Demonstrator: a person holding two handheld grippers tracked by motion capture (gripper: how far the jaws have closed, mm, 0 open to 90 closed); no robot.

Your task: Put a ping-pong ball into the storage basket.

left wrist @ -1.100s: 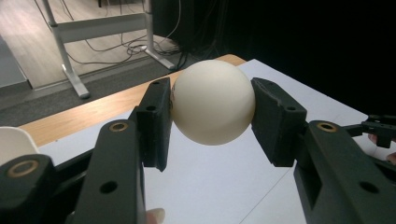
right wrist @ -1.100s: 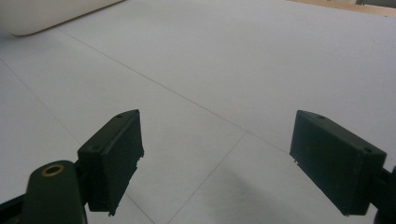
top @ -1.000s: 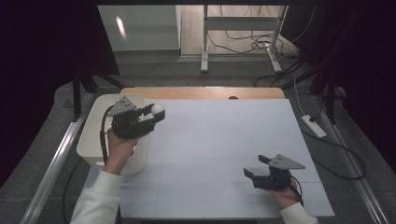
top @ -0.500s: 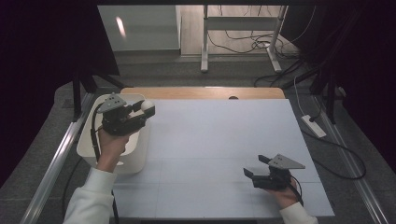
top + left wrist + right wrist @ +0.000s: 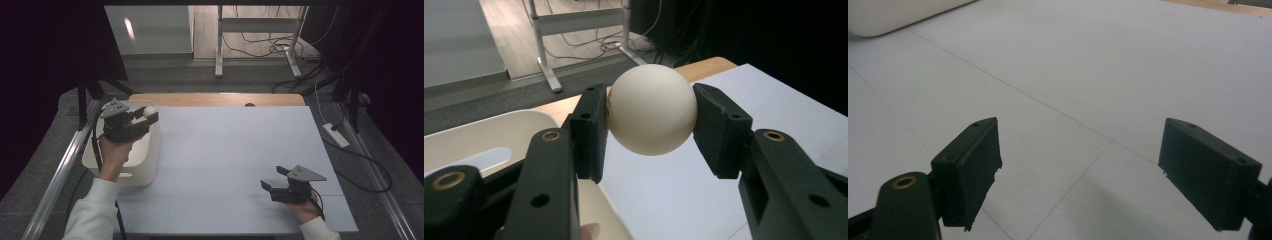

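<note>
Fingers (image 5: 589,130) of my left gripper (image 5: 148,114) clamp the smooth white plastic ball (image 5: 652,108), directly above the white plastic bin (image 5: 150,160) at far left; my right gripper (image 5: 272,179) idles wide open, empty.

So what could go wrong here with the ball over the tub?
The left claw pinches the smooth white ball only at its sides, so it might squirt out. In the high view the ball sits near the white tub's far rim; released here, it may clip the rim and roll across the table.

Parted jaws (black) over table (image 5: 1128,60)
</note>
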